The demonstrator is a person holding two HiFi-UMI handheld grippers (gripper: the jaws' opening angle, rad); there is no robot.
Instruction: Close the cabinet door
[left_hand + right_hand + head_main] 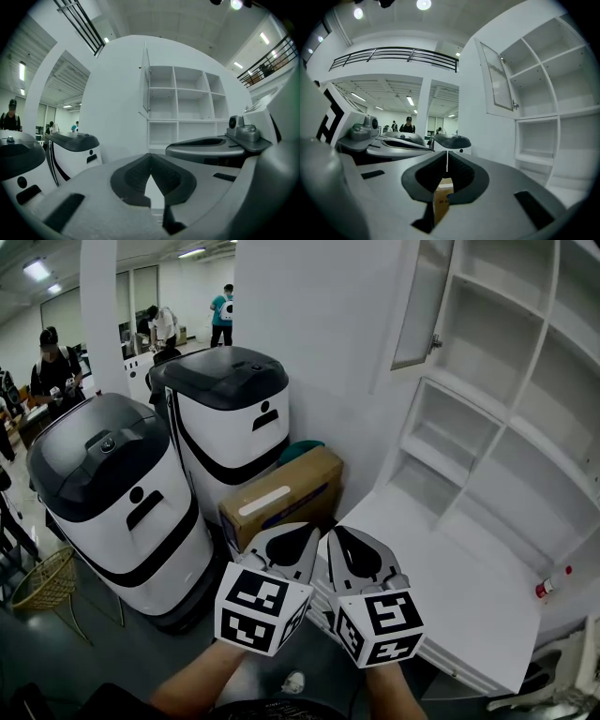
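The left gripper (302,532) and right gripper (339,534) sit side by side, nearly touching, low in the head view, each with its marker cube toward the person. On both, the tips of the jaws meet and nothing is clamped between them. The brown showing through the gap behind the right gripper's pads is the cardboard box (281,498) on the floor beyond, not something it holds.

Just past the tips, that box leans against a white wall, with a teal object (302,448) tucked behind it. To the left stand two white machines with dark lids (122,493), close together.

To the right rises the white shelving cabinet (525,381), its compartments bare. The cabinet door (497,79), a framed panel of ribbed glass, hangs open at the upper left of the shelves, swung out from the front, with a small handle (514,104) near its lower corner. It is well apart from both grippers.

Below the shelves a broad white flat panel (450,596) juts out; whether it is a counter or a lowered door I cannot tell. A small red-and-white item (548,588) sits at its far edge.
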